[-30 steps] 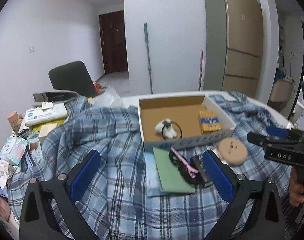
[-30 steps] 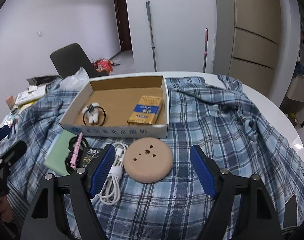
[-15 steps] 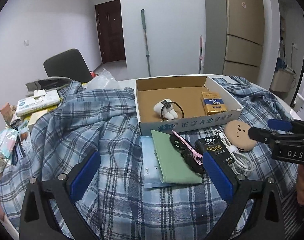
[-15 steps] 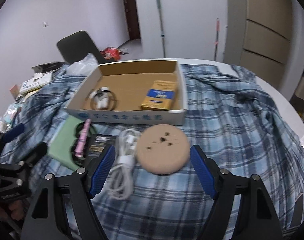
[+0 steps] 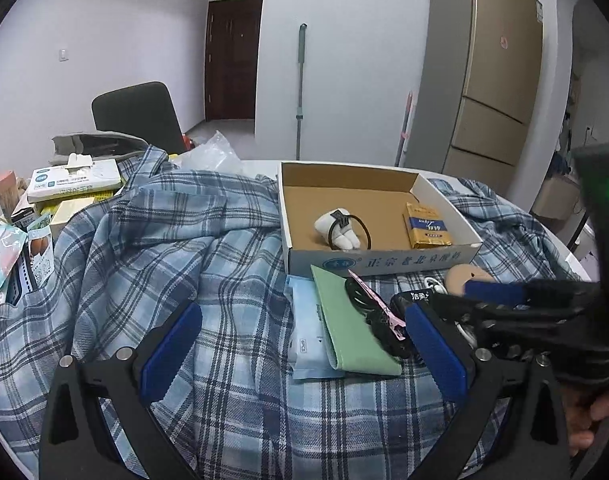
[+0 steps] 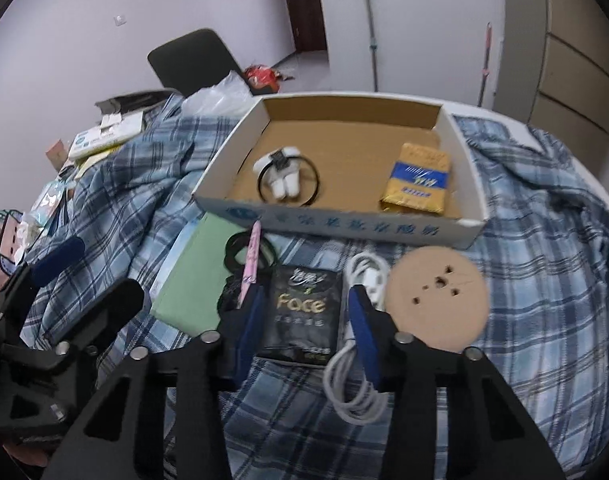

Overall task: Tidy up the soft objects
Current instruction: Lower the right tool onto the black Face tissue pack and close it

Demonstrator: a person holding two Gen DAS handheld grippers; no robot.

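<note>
A shallow cardboard box (image 6: 470, 168) on a blue plaid shirt (image 6: 544, 240) holds a white item with a black hair tie (image 6: 282, 178) and a yellow packet (image 6: 418, 178). In front of it lie a black "Face" tissue pack (image 6: 304, 312), a white cable (image 6: 352, 384), a tan round puff (image 6: 436, 300), a pink hair clip (image 6: 250, 264) and a green pouch (image 6: 192, 280). My right gripper (image 6: 306, 332) is open, its fingers straddling the black pack. My left gripper (image 5: 304, 352) is open over the shirt, left of the green pouch (image 5: 352, 320).
The box (image 5: 384, 260) also shows in the left wrist view. Tissue boxes and packets (image 5: 72, 184) crowd the table's left side. A dark chair (image 5: 140, 116) stands behind. A mop (image 5: 300, 92) and a fridge (image 5: 492, 88) are against the far wall.
My right gripper has moved left and down from the round puff to the black tissue pack, and its fingers have narrowed around it. My left gripper has shifted only slightly.
</note>
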